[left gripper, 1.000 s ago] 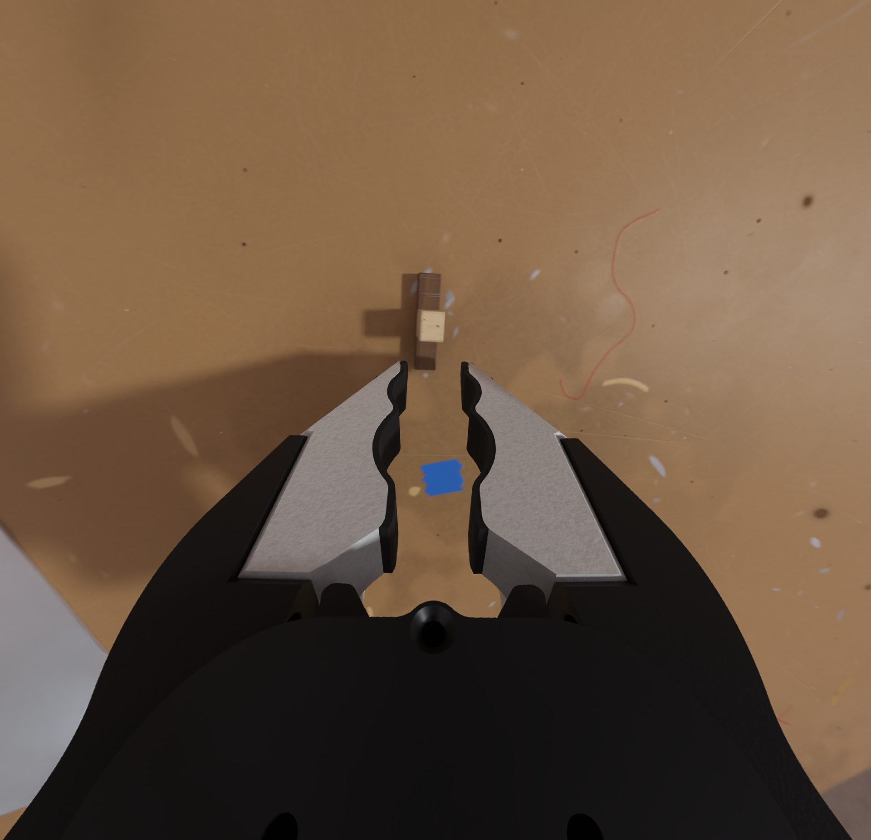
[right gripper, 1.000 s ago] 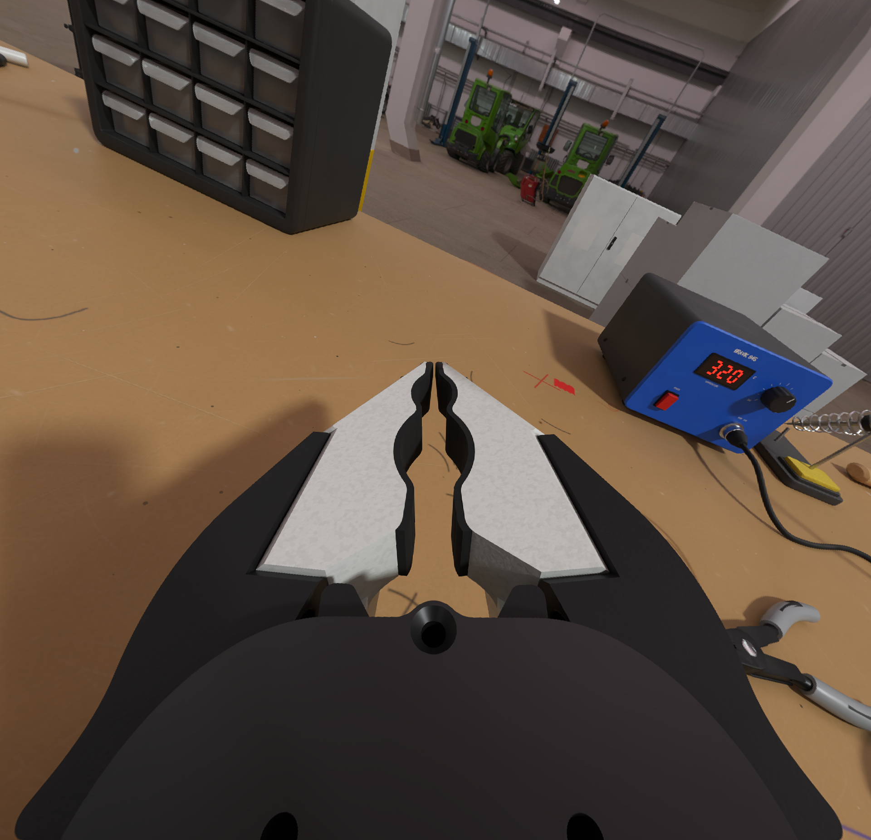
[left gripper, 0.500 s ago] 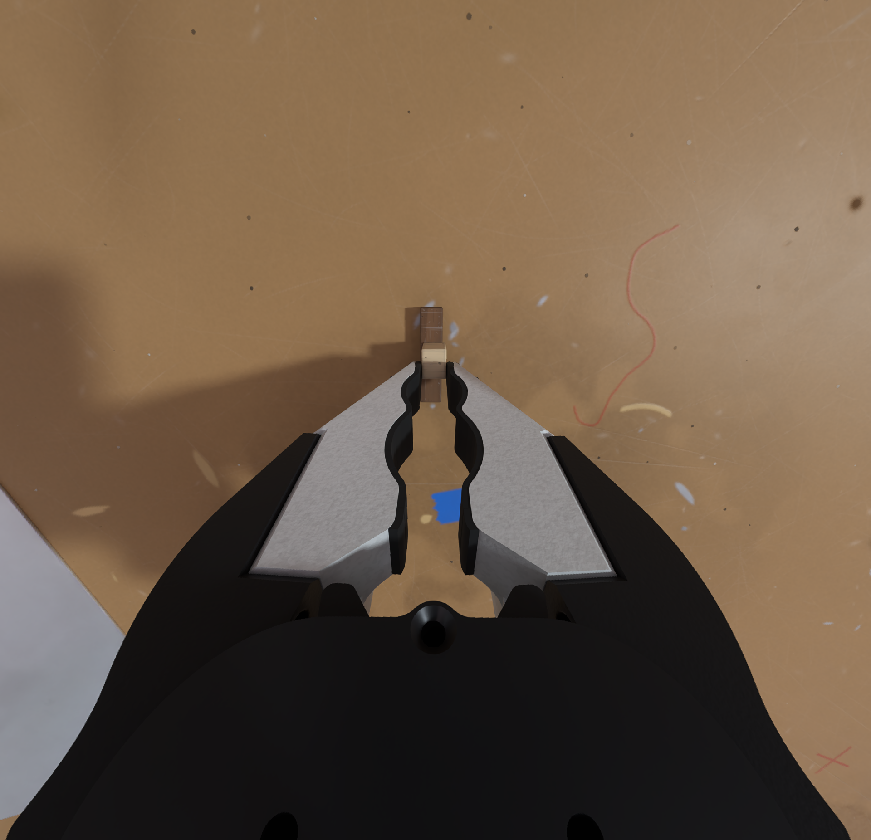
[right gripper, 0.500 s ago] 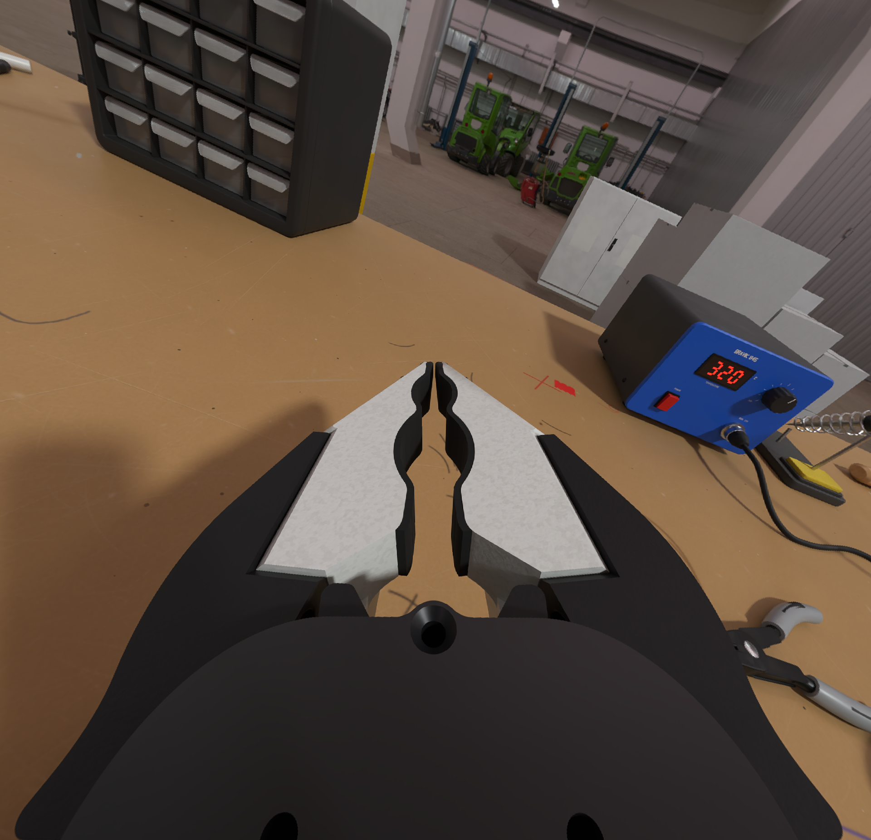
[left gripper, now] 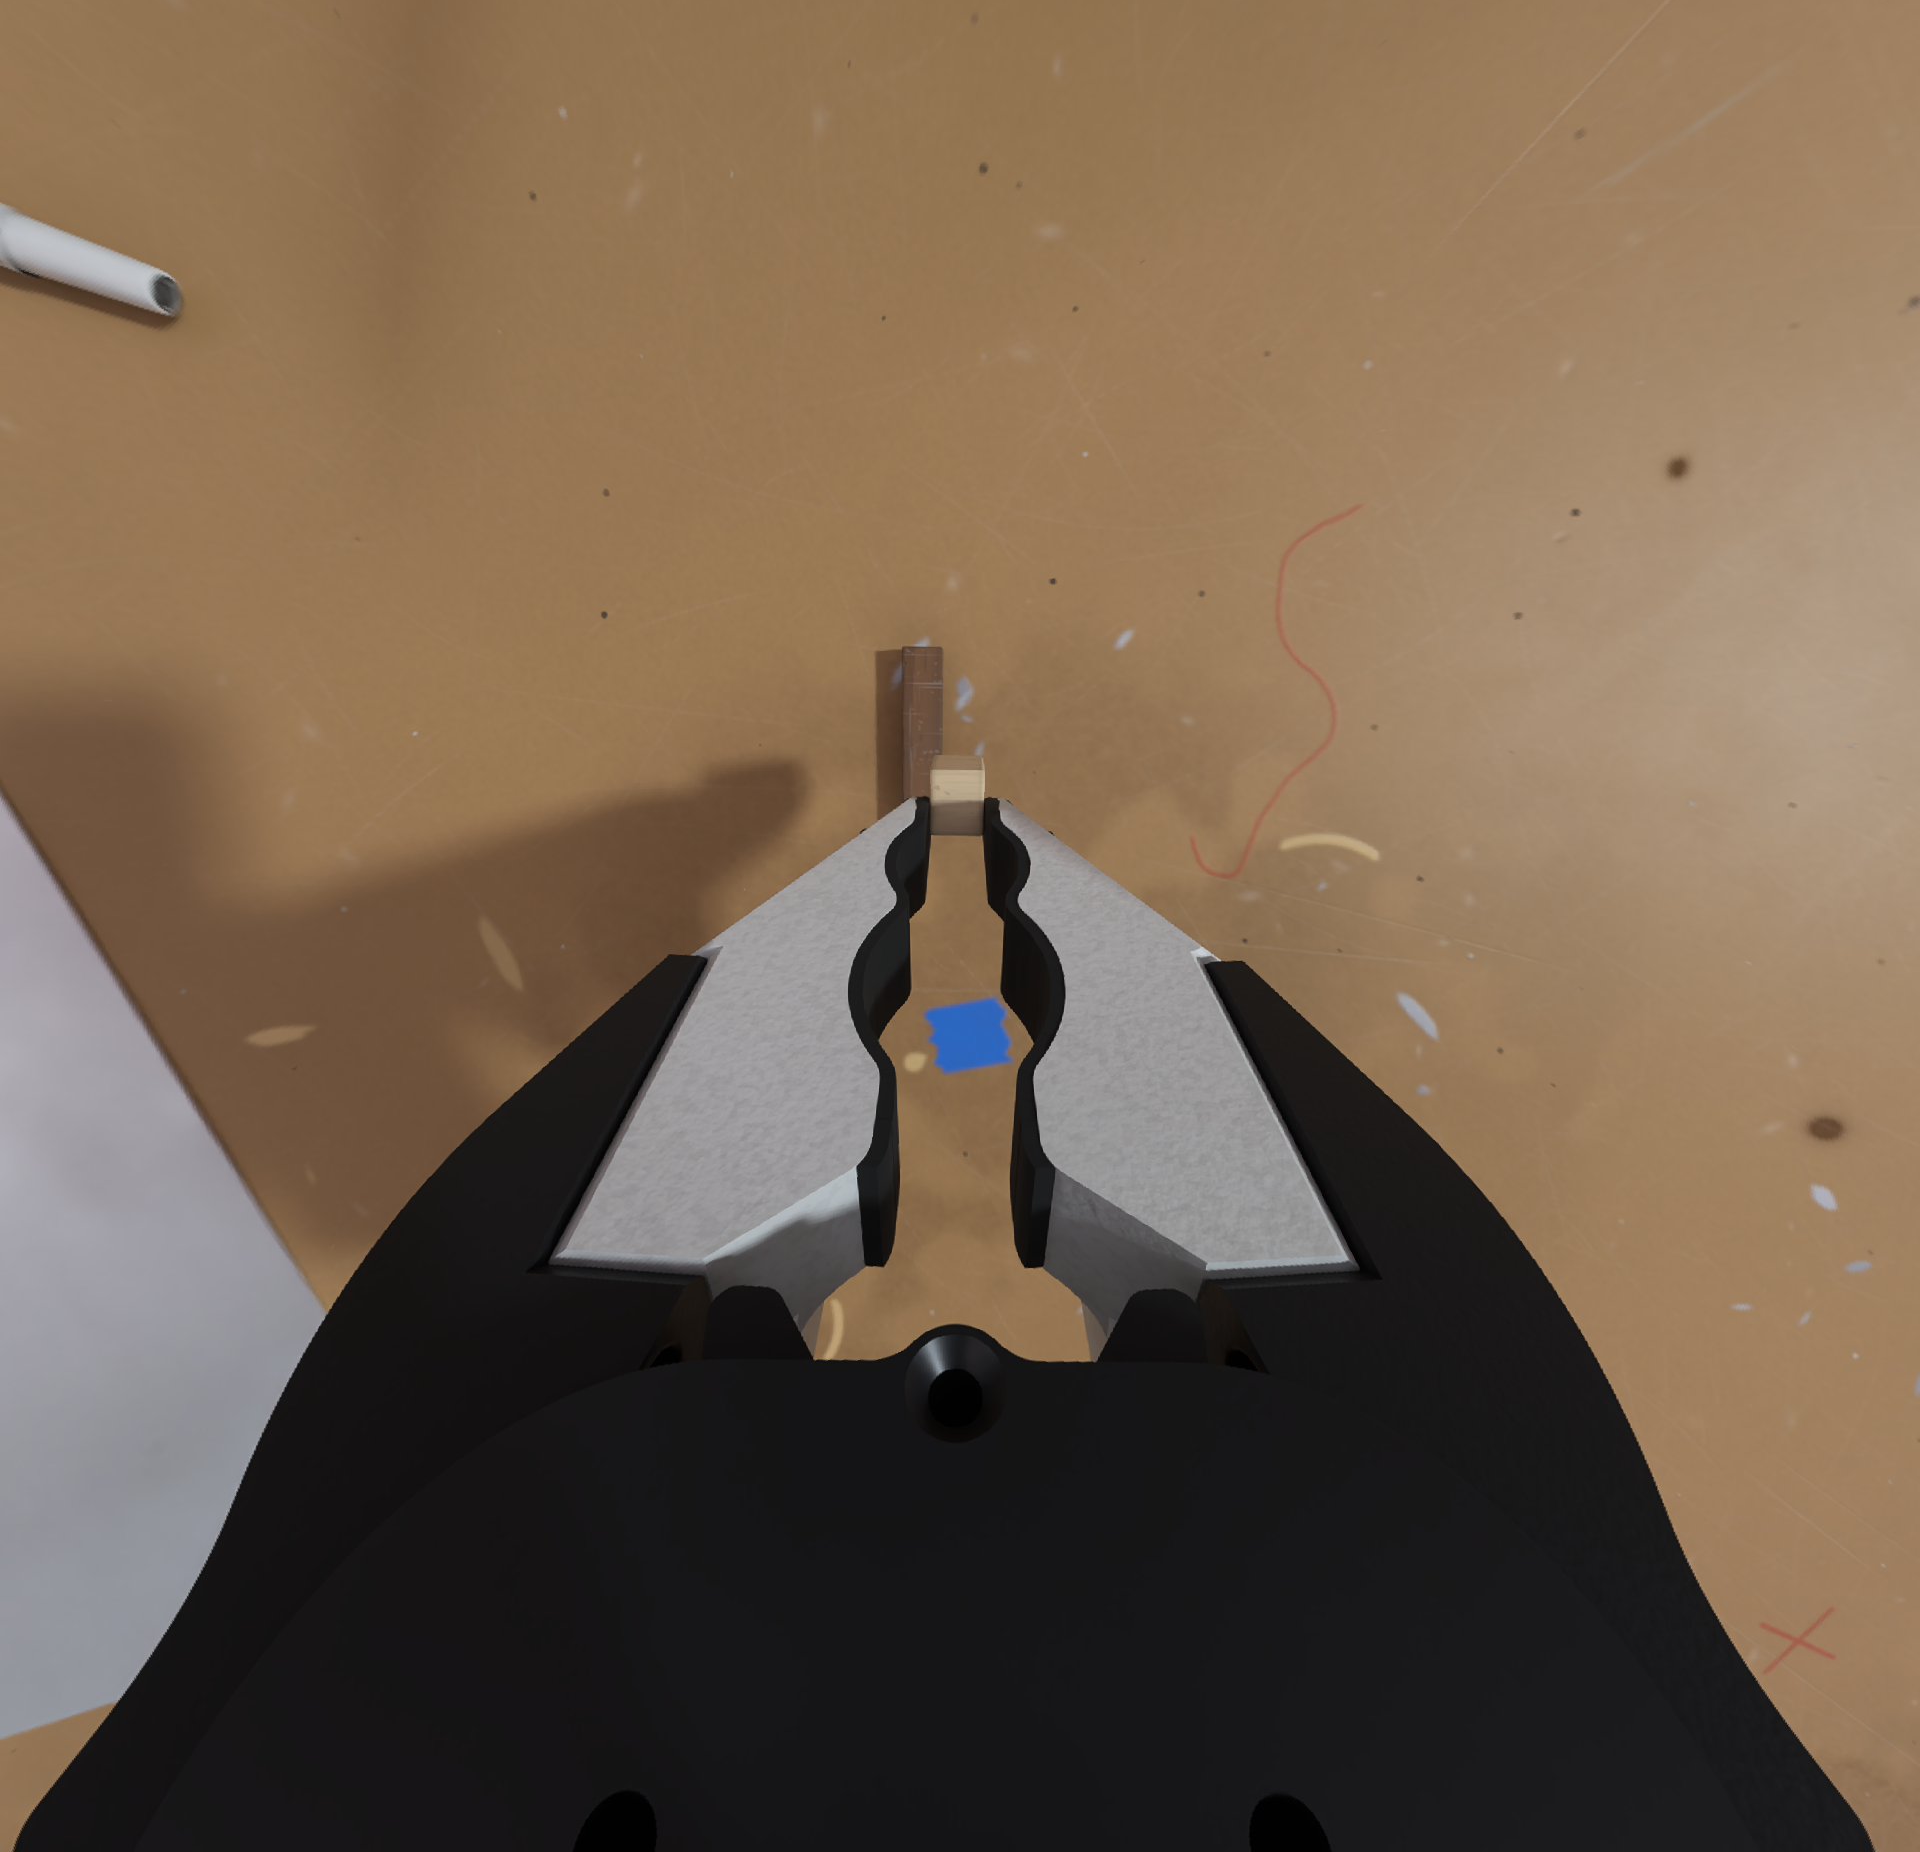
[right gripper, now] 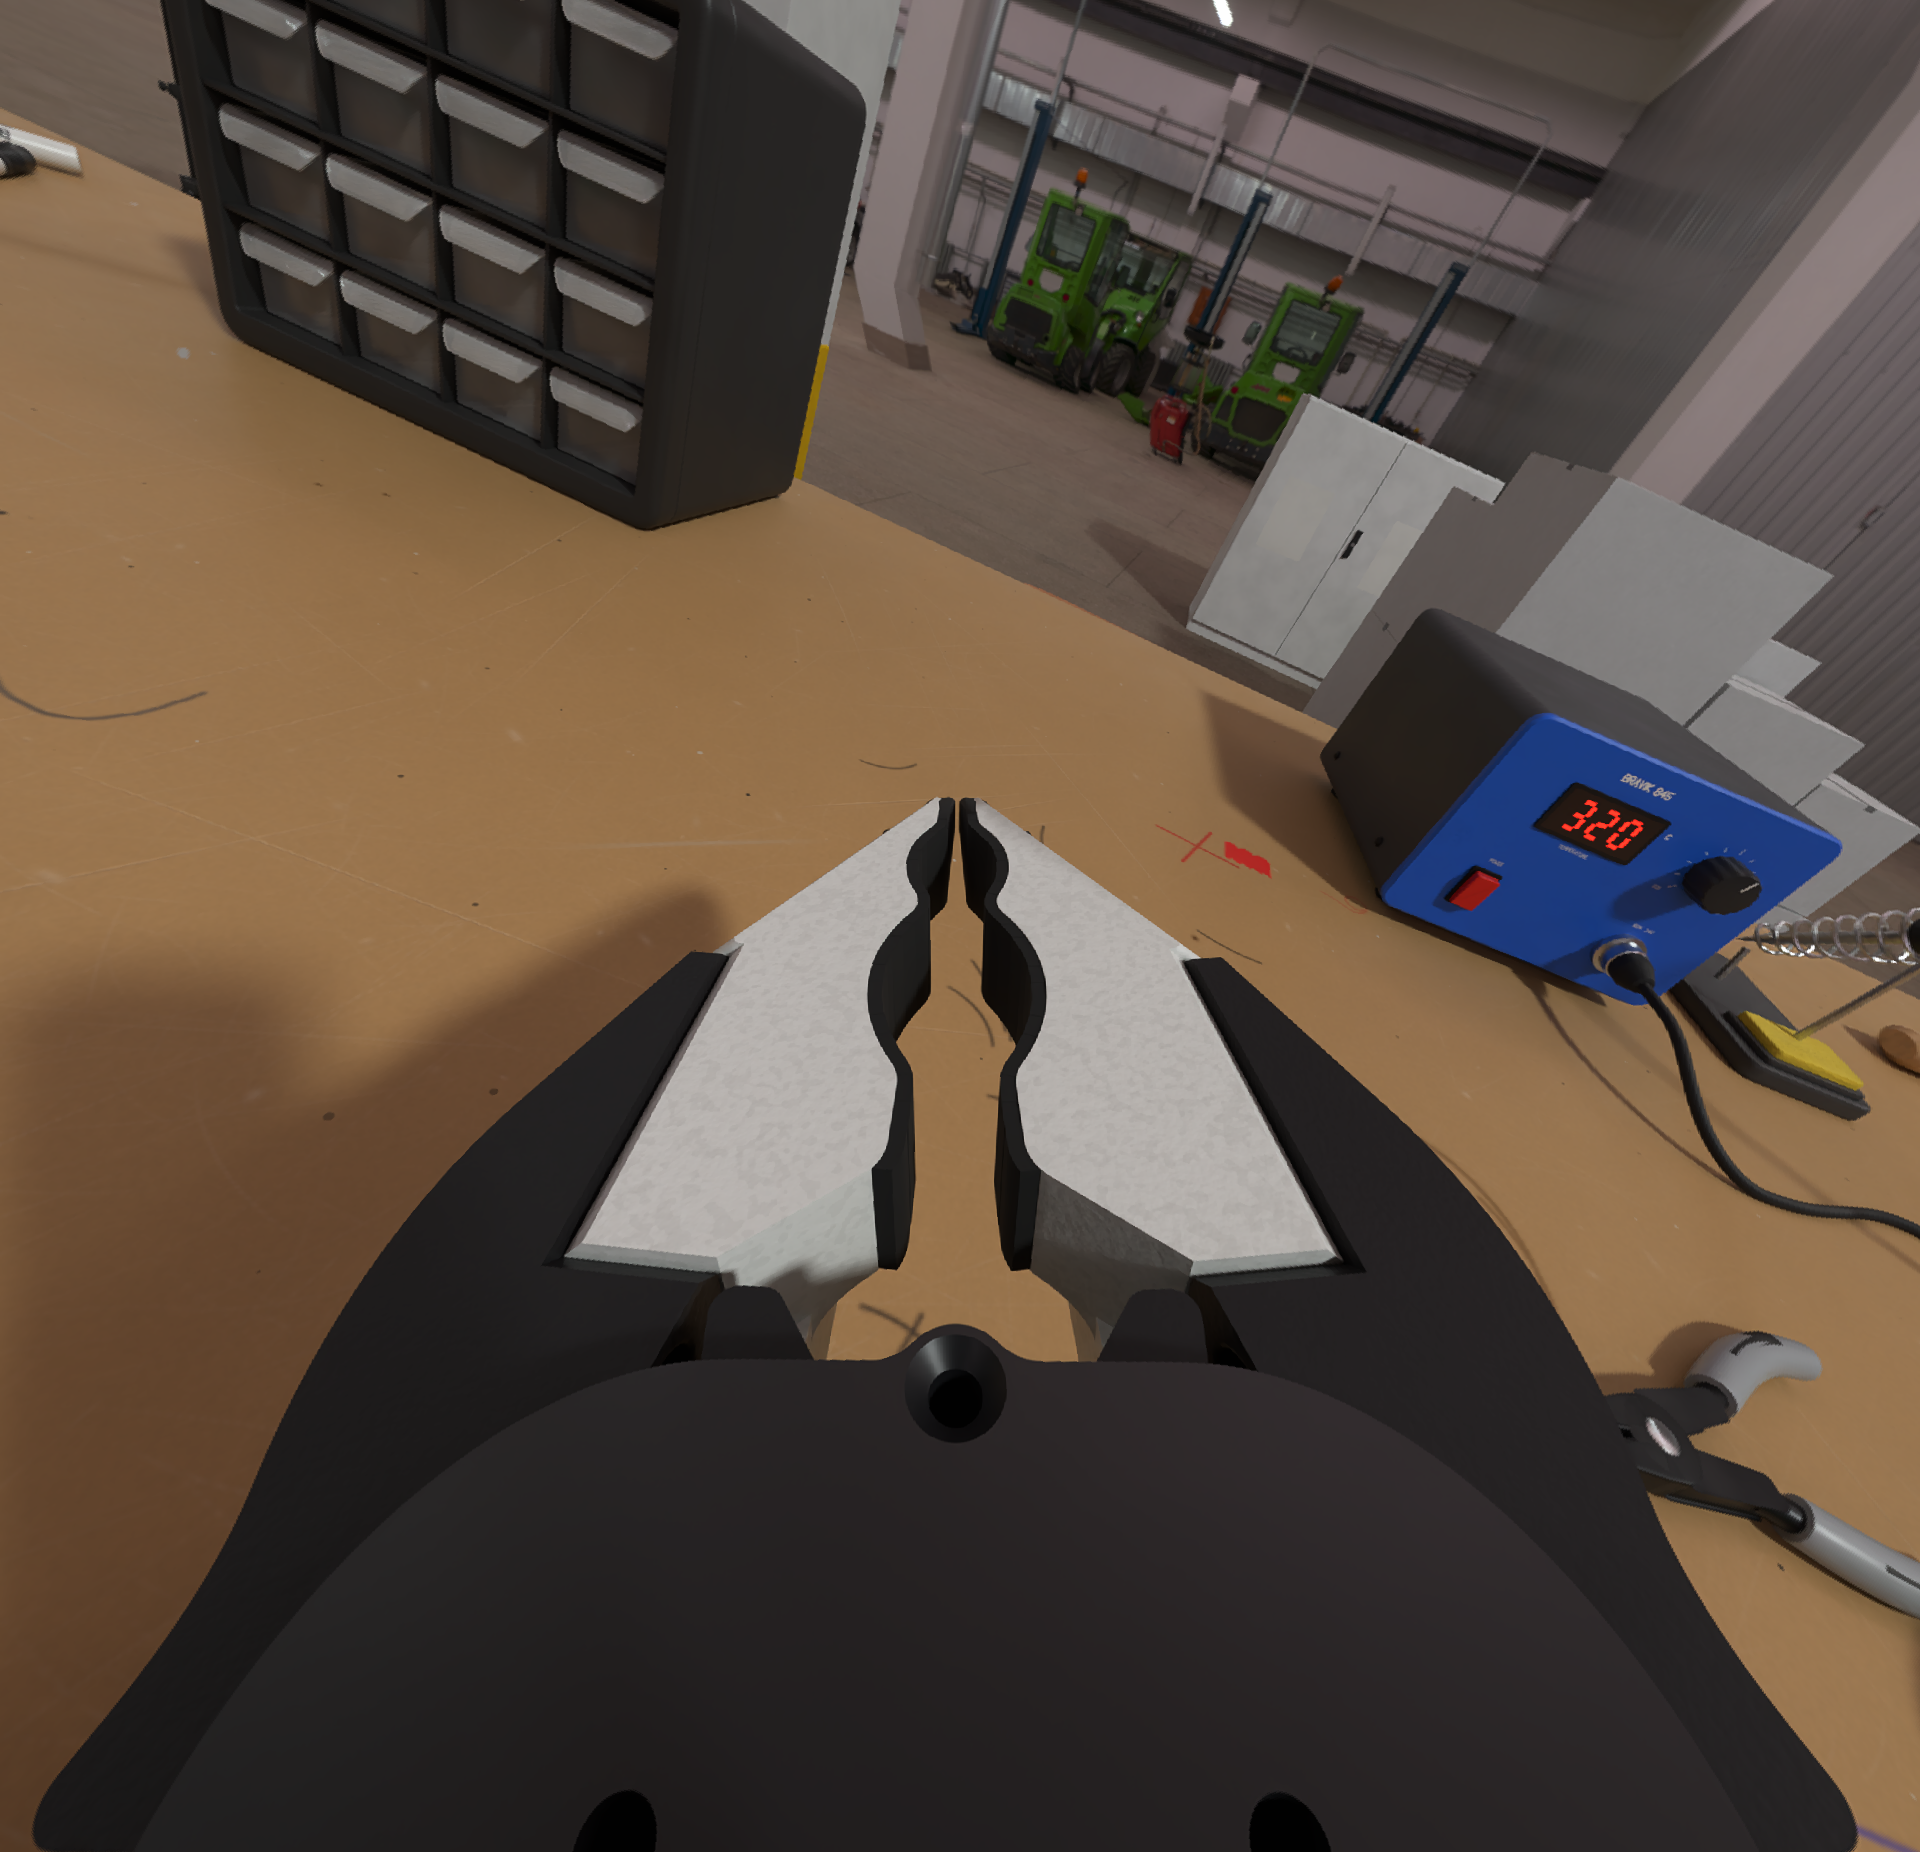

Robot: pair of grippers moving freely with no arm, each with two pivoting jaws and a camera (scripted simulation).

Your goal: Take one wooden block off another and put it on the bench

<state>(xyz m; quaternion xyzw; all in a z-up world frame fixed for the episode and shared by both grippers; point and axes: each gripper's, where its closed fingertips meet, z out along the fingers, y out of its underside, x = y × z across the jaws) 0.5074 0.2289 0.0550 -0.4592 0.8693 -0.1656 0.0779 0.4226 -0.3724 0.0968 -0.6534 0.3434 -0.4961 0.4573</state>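
Observation:
In the left wrist view my left gripper is shut on a small pale wooden block, held between the fingertips above the bench. A longer dark brown wooden block lies on the bench just beyond and a little left of it; its near end is hidden behind the left fingertip. The pale block looks clear of the dark one. In the right wrist view my right gripper is shut and empty, hovering over the bench; neither block shows there.
A white tube lies at far left and a blue tape patch lies under the fingers. The right wrist view shows a black drawer cabinet, a blue soldering station with cable, pliers, and the bench's far edge.
My left gripper moved down onto the pale block, closed on it, then rose and shifted right with it. The dark block stayed on the bench. The right gripper barely moved.

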